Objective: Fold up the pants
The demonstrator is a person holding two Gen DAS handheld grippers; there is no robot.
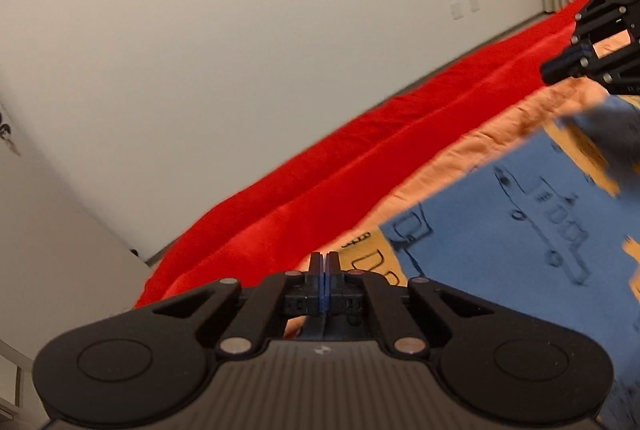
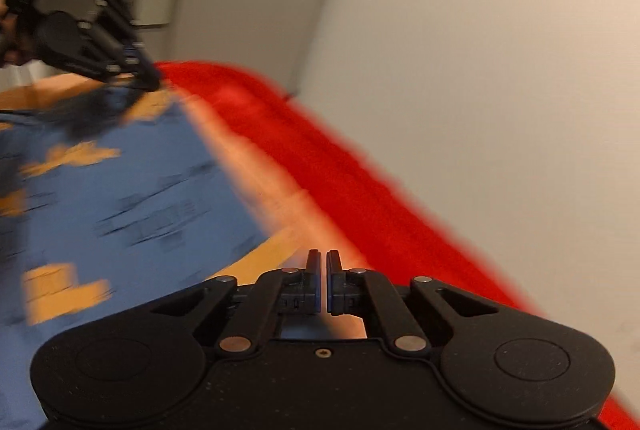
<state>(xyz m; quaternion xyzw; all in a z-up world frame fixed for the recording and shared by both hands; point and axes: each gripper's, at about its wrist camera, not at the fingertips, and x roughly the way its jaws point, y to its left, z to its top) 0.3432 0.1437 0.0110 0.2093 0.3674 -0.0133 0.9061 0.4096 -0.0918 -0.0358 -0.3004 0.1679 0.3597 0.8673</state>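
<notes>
Clenching left gripper and right gripper; I see no cloth pinched. Pants: probably the dark blur at right edge, on blue sheet. Step: grasping. Next: confirm hold before lifting.

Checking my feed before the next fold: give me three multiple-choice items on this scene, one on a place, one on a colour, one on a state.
1. The red blanket lies:
A) between the printed pants and the wall
B) on top of the pants
C) draped over a gripper
2. The pants' main colour:
A) green
B) blue
C) white
3. The left gripper is:
A) wide open
B) out of view
C) shut

Answers: A, red runs along the wall side; B, blue with orange patches; C, its fingers meet.
</notes>
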